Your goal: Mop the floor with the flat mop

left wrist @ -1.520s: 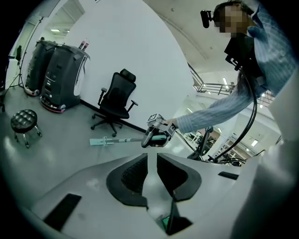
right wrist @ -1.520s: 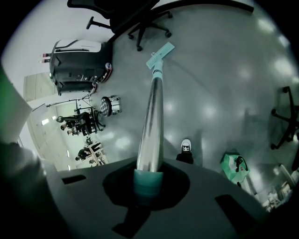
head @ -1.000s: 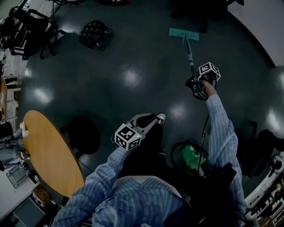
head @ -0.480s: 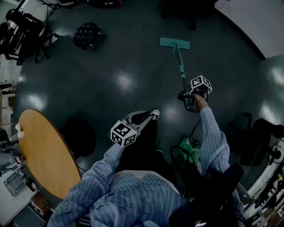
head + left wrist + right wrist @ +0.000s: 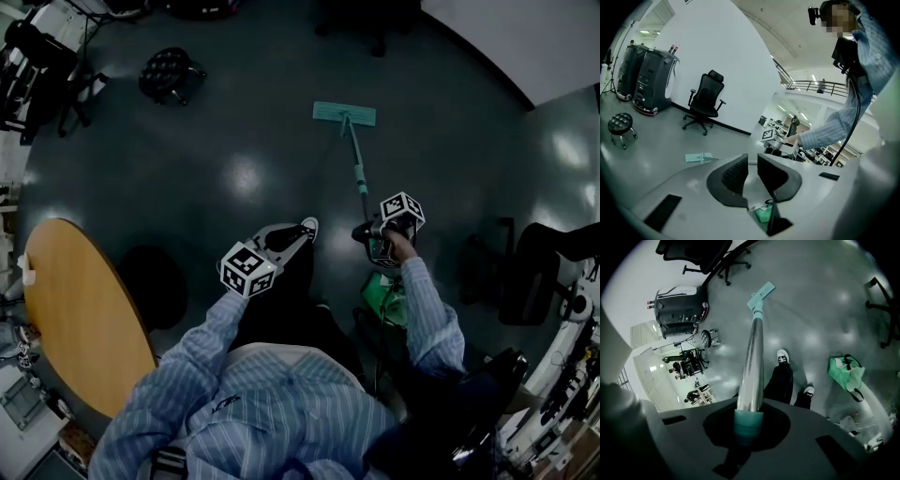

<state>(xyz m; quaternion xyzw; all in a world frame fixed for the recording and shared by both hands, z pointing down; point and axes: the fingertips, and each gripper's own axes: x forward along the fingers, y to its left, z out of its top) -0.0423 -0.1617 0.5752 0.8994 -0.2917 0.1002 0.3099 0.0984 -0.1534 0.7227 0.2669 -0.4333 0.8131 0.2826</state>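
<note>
Flat mop [image 5: 356, 164]: teal head flat on the floor, ahead of the person; handle slants back from the head to the right gripper; head well apart from both grippers; in the left gripper view the head [image 5: 699, 157] lies on the floor beyond the jaws
Floor [image 5: 187, 187]: dark, glossy, with bright patches of reflected light
Table [image 5: 84, 309]: round, wooden top, at the person's left, well apart from the mop
Person: striped sleeves reaching to both grippers; dark trousers; one shoe [image 5: 307, 228] just past the left gripper's tips in the head view
Office chair [image 5: 705, 101]: black, upright, by the white wall, beyond the mop head
Green bag [image 5: 389, 300]: on the floor near the person's right side, below the right gripper in the head view
Stool [image 5: 167, 73]: black, round seat, far to the left of the mop head
Right gripper [image 5: 367, 232]: clenched on the mop; in its own view [image 5: 749, 425] the handle's teal end sits between the jaws and the silver shaft [image 5: 752, 362] runs away toward the head
Left gripper [image 5: 279, 240]: to the left of the handle, not touching the mop; its own view [image 5: 752, 164] shows the jaws a narrow gap apart with nothing between them
</note>
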